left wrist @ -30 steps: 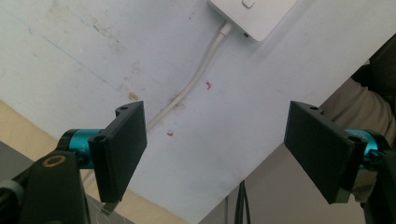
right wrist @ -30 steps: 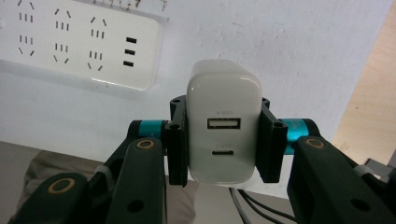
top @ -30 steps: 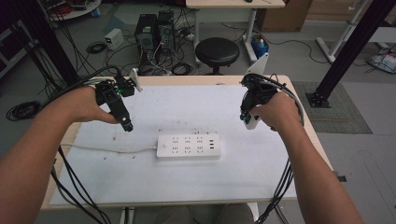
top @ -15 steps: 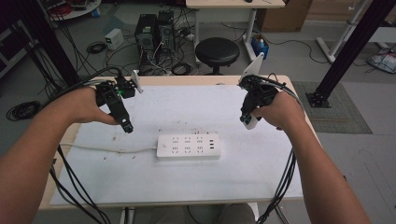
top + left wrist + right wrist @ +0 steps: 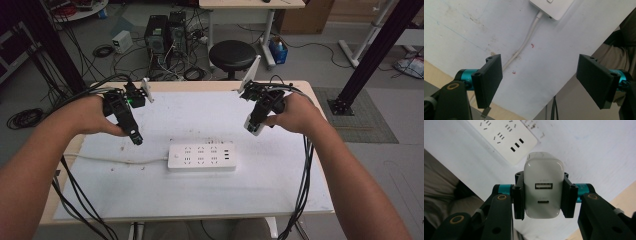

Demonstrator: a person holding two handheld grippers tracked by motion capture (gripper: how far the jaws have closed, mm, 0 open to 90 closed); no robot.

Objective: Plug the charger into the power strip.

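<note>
My right tongs (image 5: 543, 195) clamp a white charger (image 5: 544, 191), now carried slightly nearer the power strip (image 5: 201, 156) lying on the surface (image 5: 200, 195). My left tongs (image 5: 545, 83) hang wide, empty.

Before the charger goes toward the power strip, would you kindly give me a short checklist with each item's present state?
1. Right gripper clamped on the white charger: ok, both jaws press its sides.
2. Charger's prongs lined up with a socket: cannot tell, they face away from the camera.
3. Power strip flat on the table with sockets up: ok.
4. Left gripper steadying the strip: not ok, jaws open and empty above the strip's cord.
5. Charger already over the strip: not ok, it is held beyond the strip's right end.
</note>
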